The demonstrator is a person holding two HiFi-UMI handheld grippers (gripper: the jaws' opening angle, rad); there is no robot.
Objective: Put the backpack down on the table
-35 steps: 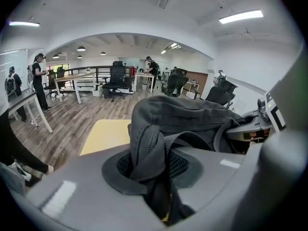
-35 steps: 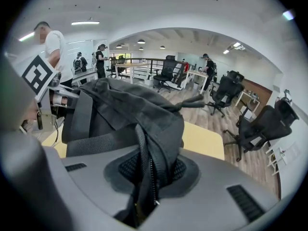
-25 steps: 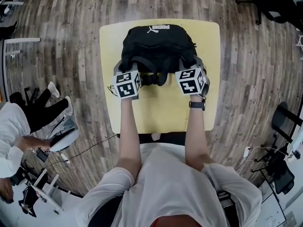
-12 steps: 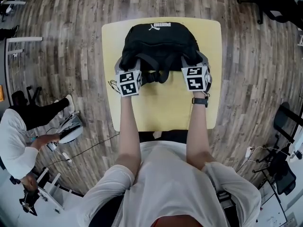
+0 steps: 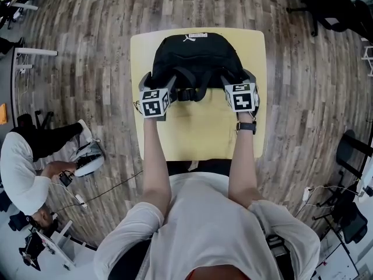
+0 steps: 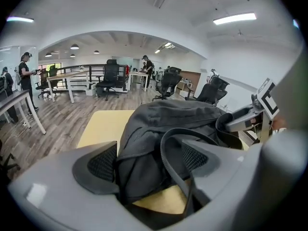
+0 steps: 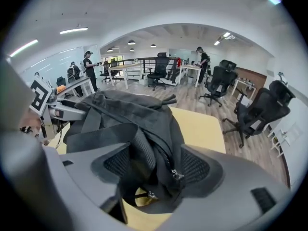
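Observation:
A black backpack (image 5: 195, 54) lies on the far half of the yellow table (image 5: 198, 133), its shoulder straps facing me. My left gripper (image 5: 158, 79) is at its near left corner and my right gripper (image 5: 238, 76) at its near right corner. Both sets of jaws are opening. In the left gripper view, backpack (image 6: 168, 124) fabric and a strap loop sit loosely between the left gripper's (image 6: 147, 160) wide pads (image 6: 102, 162). In the right gripper view, a zippered fold of the backpack (image 7: 130, 114) hangs between the right gripper's (image 7: 154, 170) spread jaws, not pinched.
The table's near half is bare yellow top. A seated person (image 5: 23, 174) with gear is on the wooden floor at the left. Black office chairs (image 5: 335, 4) stand at the upper right, another chair (image 5: 349, 214) at the lower right.
Both grippers' jaws have spread apart and no longer pinch the backpack, which stays resting on the table. The right gripper rolled a little. The person at the left shifted.

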